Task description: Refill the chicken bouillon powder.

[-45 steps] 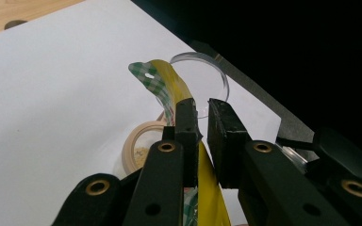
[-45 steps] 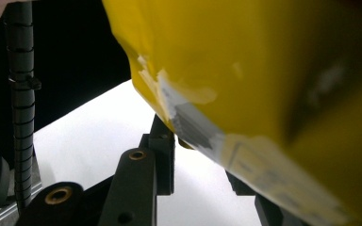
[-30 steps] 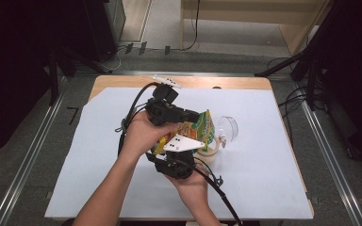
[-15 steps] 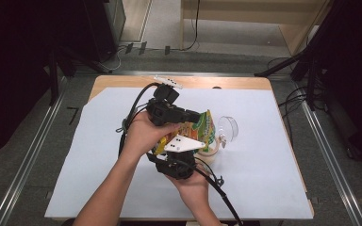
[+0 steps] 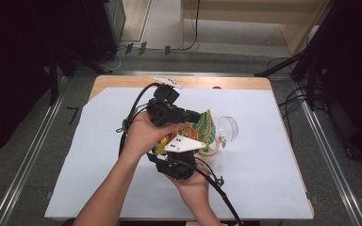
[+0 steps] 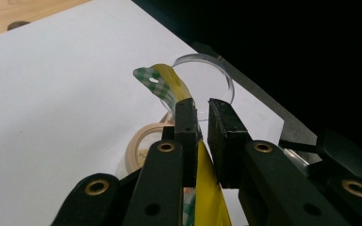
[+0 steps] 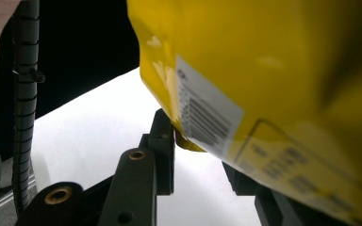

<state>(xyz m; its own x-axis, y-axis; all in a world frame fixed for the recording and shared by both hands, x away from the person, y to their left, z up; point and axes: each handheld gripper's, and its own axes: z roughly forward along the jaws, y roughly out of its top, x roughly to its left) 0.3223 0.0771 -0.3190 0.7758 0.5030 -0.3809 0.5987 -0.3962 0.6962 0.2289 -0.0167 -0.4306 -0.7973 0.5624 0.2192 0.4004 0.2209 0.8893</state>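
Observation:
Both grippers hold a yellow snack bag (image 5: pixel 202 129) with a green checked top above the middle of the table. My left gripper (image 5: pixel 195 117) comes in from the left and is shut on the bag's upper edge. In the left gripper view that edge (image 6: pixel 165 80) runs between the nearly closed jaws (image 6: pixel 202 110). My right gripper (image 5: pixel 193 142) reaches up from below and is closed on the bag's lower part. In the right gripper view the bag's barcode side (image 7: pixel 273 70) covers one jaw of the right gripper (image 7: pixel 200 150).
A round container with a tan rim (image 5: pixel 208 153) stands just under the bag, its clear round lid (image 5: pixel 228 128) tipped open to the right. White paper (image 5: pixel 273 169) covers the wooden table (image 5: pixel 122 82). A small white object (image 5: pixel 168 82) lies at the back edge.

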